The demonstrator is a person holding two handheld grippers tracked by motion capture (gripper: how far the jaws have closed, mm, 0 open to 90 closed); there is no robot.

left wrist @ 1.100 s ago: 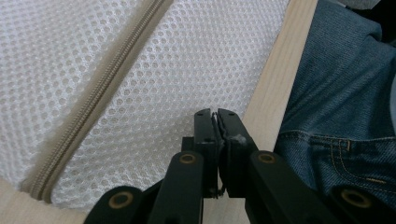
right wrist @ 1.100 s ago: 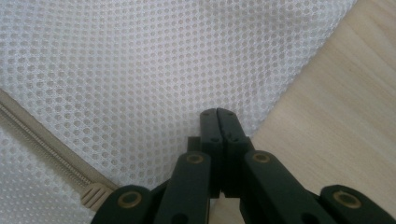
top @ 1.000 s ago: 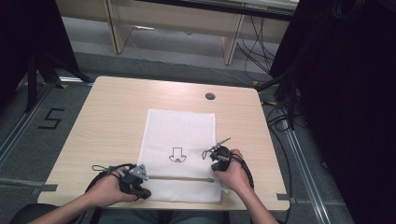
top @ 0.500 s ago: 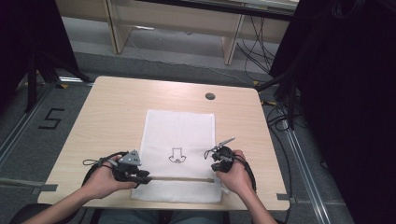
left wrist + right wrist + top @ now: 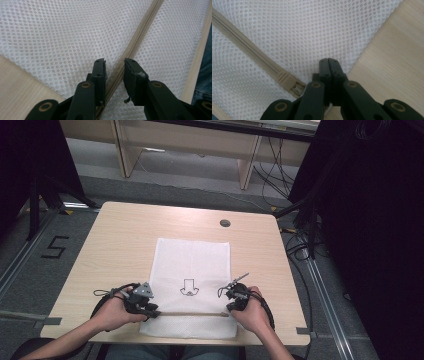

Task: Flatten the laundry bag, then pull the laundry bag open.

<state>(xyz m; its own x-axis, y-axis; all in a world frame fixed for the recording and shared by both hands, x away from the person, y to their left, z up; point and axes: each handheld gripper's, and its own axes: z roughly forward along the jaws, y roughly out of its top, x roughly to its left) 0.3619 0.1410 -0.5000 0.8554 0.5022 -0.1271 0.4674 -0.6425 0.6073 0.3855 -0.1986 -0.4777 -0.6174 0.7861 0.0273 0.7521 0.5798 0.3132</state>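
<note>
One table (image 5: 125,245), pale wood, fills the middle of the high view; a round dark cable hole (image 5: 225,223) sits in its upper right part. Around it lies grey floor with a taped "5" (image 5: 54,247) at the left edge of the frame, a wooden frame along the top, and black drapes and cables at the right.

One white mesh bag (image 5: 192,270) lies flat on the table, lower centre of the high view, its near edge close to the table's near edge. A small black outline drawing (image 5: 188,287) marks its middle. One beige zip (image 5: 192,314) runs across the bag near its lower edge, between the two grippers.

Two grippers, one in each hand, rest at the bottom of the frame. The left gripper (image 5: 114,68) sits at the bag's left edge; its jaws have just been opening and now stand narrowly apart, straddling the zip without pressing it. The right gripper (image 5: 329,62) is at the bag's right edge, jaws pressed together on the mesh just beside the zip's slider (image 5: 287,81).
</note>
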